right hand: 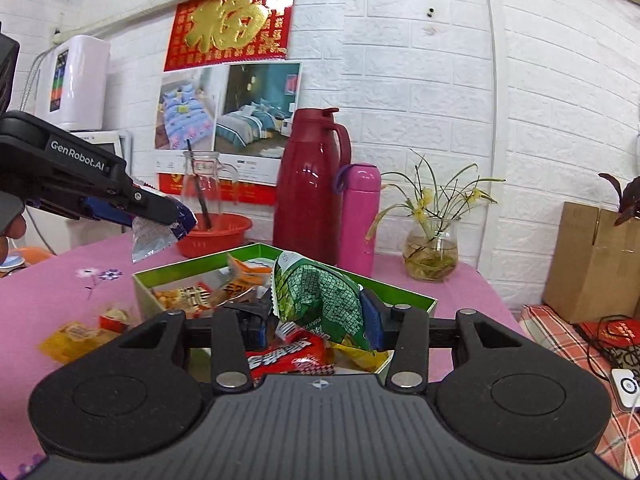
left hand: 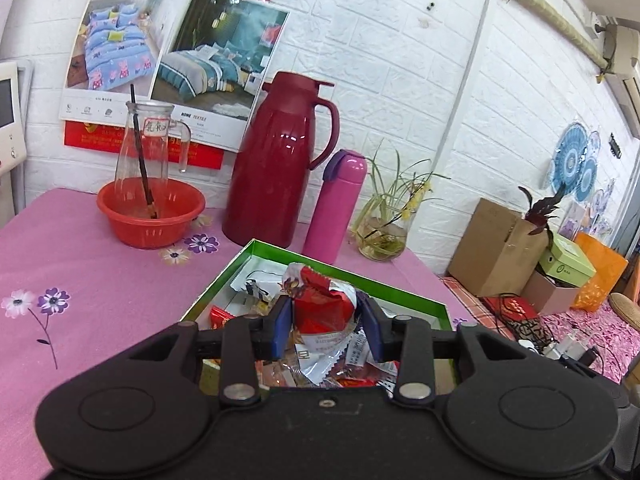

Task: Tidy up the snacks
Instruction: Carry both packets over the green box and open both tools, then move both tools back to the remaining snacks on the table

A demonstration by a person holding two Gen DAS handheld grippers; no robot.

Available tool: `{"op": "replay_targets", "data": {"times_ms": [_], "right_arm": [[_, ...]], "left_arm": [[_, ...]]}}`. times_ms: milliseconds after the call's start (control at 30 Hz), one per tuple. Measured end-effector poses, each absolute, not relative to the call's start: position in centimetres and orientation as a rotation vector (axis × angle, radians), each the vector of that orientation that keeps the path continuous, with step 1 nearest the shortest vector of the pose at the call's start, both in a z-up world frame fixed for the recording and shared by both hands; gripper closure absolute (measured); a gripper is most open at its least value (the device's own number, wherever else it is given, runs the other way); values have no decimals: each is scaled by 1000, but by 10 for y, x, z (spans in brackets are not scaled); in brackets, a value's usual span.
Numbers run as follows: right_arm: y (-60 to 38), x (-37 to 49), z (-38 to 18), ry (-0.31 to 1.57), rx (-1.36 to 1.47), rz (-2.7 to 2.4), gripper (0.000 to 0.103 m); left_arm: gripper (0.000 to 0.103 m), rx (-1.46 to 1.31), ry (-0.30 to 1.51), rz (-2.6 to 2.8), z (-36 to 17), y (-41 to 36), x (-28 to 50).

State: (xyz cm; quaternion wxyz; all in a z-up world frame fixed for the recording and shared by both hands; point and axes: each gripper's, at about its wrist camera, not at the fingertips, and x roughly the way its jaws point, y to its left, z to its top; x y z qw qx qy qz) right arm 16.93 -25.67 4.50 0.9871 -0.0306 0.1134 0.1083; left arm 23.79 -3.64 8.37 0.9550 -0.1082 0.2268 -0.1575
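A green-rimmed box (left hand: 344, 270) of mixed snack packets sits on the pink flowered table; it also shows in the right wrist view (right hand: 184, 270). My left gripper (left hand: 326, 322) is shut on a red and silver snack packet (left hand: 324, 300), held above the box. In the right wrist view the left gripper (right hand: 160, 220) hangs at the left above the table with a silver-backed packet (right hand: 154, 238). My right gripper (right hand: 316, 316) is shut on a green snack bag (right hand: 316, 292) above the box. Loose snacks (right hand: 76, 336) lie on the table left of the box.
Behind the box stand a red basin (left hand: 150, 210) holding a glass jug, a dark red thermos jug (left hand: 276, 160), a pink flask (left hand: 336, 204) and a glass vase with a plant (left hand: 382, 236). Cardboard boxes (left hand: 494, 248) and clutter sit to the right, off the table.
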Motion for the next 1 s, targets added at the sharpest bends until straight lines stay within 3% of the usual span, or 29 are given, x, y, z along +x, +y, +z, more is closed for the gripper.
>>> {"op": "replay_targets", "data": {"times_ms": [67, 100, 133, 167, 200, 433, 567, 1000], "right_arm": [[-256, 180, 39, 221, -68, 207, 27], [-256, 186, 35, 224, -70, 206, 14], [-255, 193, 29, 248, -73, 205, 0], [-255, 198, 24, 269, -68, 194, 0], [-256, 200, 17, 285, -60, 185, 0], [-258, 198, 12, 297, -77, 193, 0], [-255, 192, 18, 283, -71, 200, 0], [-228, 134, 43, 229, -40, 316, 0]], "left_arm": [[88, -220, 473, -317, 77, -37, 250], [77, -216, 480, -315, 72, -37, 256], [64, -212, 492, -312, 67, -37, 262], [27, -218, 504, -301, 61, -36, 266], [11, -230, 508, -289, 56, -33, 269], [10, -265, 564, -279, 37, -21, 280], [0, -262, 552, -278, 42, -17, 270], [0, -243, 520, -294, 67, 2, 190]]}}
